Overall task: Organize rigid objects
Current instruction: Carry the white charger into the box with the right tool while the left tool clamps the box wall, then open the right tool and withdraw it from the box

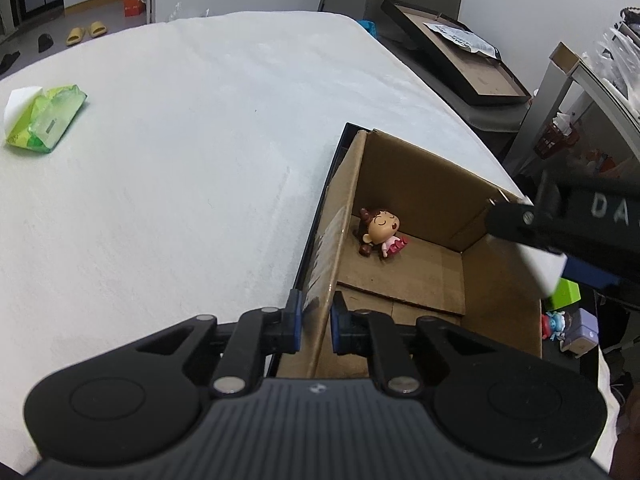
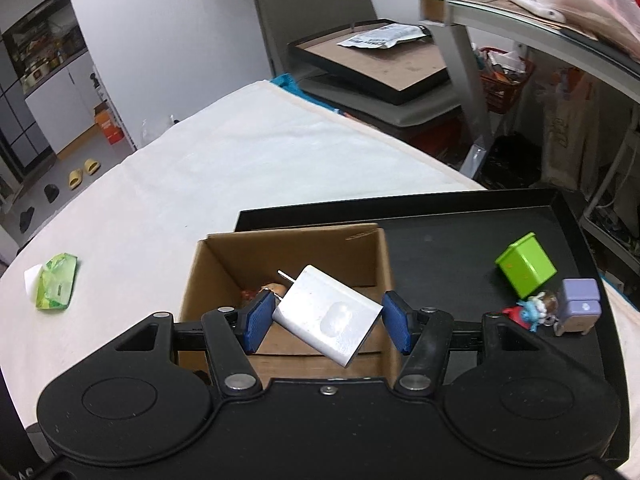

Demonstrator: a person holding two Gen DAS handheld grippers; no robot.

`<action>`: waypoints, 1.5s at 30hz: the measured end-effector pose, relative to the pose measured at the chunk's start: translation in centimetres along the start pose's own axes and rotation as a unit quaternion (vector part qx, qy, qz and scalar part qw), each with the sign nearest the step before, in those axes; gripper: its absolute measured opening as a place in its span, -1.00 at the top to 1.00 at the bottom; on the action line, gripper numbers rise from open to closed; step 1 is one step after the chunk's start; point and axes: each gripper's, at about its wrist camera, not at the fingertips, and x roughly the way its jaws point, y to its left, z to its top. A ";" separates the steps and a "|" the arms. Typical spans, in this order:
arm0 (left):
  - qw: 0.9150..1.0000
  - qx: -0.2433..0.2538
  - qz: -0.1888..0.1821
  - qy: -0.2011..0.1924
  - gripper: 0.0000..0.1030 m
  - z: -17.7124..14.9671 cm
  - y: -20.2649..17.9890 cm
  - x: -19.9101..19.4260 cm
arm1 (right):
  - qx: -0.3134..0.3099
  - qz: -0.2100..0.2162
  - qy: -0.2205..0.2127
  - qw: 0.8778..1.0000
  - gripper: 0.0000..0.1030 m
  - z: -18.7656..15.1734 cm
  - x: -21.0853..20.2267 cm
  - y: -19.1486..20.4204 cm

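Left gripper point(image 1: 316, 322) is pinched shut on the near left wall of the open brown cardboard box point(image 1: 420, 184), bracing it. Right gripper point(image 2: 327, 318) clamps a white rectangular plug-in charger point(image 2: 328, 314) by its sides, tilted, prongs pointing into the box, hovering over the opening above the small brown-haired doll figurine point(image 1: 380, 236) lying on the floor. Best bet: keep the wall pinned, lower the charger past the rim, aim for the bare floor beside the doll, then let go low so nothing bounces.
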 end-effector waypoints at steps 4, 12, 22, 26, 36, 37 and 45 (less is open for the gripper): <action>1.000 -0.005 -0.006 0.003 0.74 0.2 0.1 0.0 | 0.002 0.009 0.004 1.000 -0.12 0.5 0.3 1.0; 1.000 -0.007 -0.010 0.006 0.74 0.3 0.5 0.2 | 0.006 0.047 0.013 0.999 -0.17 1.2 1.0 2.8; 1.000 -0.014 -0.011 0.010 0.73 0.5 0.5 0.2 | 0.019 0.027 0.007 0.999 -0.28 1.2 0.0 0.7; 1.000 -0.008 -0.004 0.002 0.73 0.6 0.3 -0.1 | 0.029 0.019 0.005 0.999 -0.32 0.9 -0.5 -0.8; 1.000 0.005 0.019 -0.006 0.68 0.6 -0.7 -0.3 | 0.050 -0.001 0.001 0.999 -0.37 -0.1 -1.5 -5.5; 1.000 0.006 0.022 -0.005 0.68 0.6 -0.8 -0.2 | 0.052 -0.003 0.001 0.999 -0.39 -0.2 -1.6 -6.0; 0.999 0.010 0.040 0.002 0.61 0.5 -1.8 0.1 | 0.075 -0.015 -0.001 0.997 -0.44 -1.1 -1.8 -10.5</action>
